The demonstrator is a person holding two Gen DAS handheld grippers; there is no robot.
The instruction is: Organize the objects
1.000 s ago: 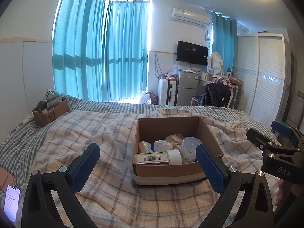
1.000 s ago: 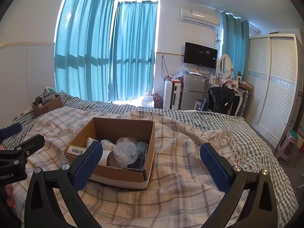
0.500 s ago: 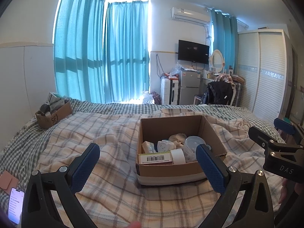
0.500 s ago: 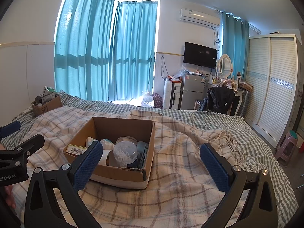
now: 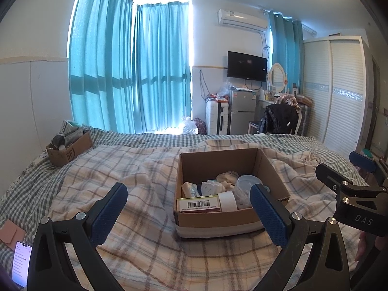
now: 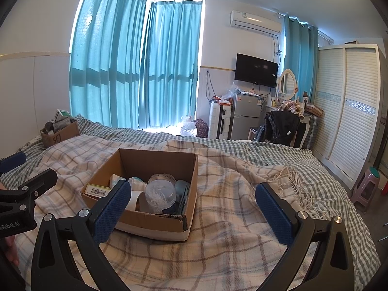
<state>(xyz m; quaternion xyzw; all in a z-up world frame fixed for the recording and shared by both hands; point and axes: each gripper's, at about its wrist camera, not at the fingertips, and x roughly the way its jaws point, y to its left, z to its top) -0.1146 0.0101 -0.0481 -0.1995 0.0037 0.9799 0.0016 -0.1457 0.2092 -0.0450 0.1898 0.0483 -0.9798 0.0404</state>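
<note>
An open cardboard box (image 5: 218,220) sits on the plaid blanket in the middle of the bed; it also shows in the right wrist view (image 6: 150,220). Inside lie a barcoded carton (image 5: 198,205), a white tape roll (image 5: 227,201), a clear round plastic tub (image 6: 160,194) and several small packets. My left gripper (image 5: 188,208) is open and empty, held in front of the box. My right gripper (image 6: 192,206) is open and empty, over the blanket at the box's right side.
A second cardboard box (image 5: 69,149) full of items stands at the bed's far left corner. A phone (image 5: 21,263) and a pink case (image 5: 9,230) lie at the near left. A wardrobe (image 6: 349,111), a stool (image 6: 366,184) and a fridge (image 6: 246,118) stand beyond the bed.
The left wrist view has shifted slightly, so the box sits a little further right and lower. Both grippers stay open and empty.
</note>
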